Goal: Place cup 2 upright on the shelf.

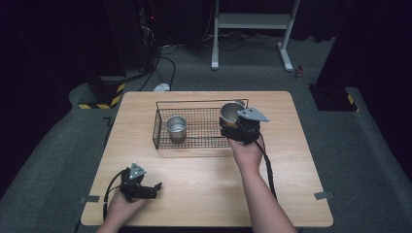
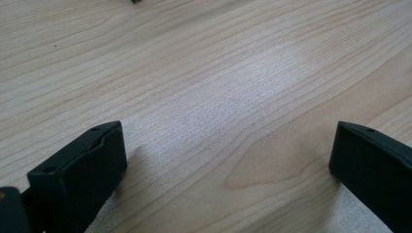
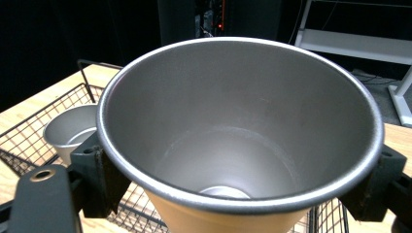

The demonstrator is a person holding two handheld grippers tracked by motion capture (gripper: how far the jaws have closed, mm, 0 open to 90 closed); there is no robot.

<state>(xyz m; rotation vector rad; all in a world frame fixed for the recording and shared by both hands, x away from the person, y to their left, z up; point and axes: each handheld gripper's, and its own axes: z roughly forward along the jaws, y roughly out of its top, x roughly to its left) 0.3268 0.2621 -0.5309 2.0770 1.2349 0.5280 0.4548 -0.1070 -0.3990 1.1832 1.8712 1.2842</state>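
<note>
A black wire basket stands on the wooden table. One metal cup stands upright inside its left half. My right gripper is shut on a second metal cup, held tilted over the basket's right end. In the right gripper view that held cup looms large between the two jaws, its empty inside facing the camera, with the other cup and the basket behind it at the left. My left gripper rests open near the table's front left, and in its own view the left gripper has bare wood between its jaws.
Beyond the table are a grey carpeted floor, cables, a white stand and yellow-black striped blocks. Bare tabletop lies in front of the basket and to its right.
</note>
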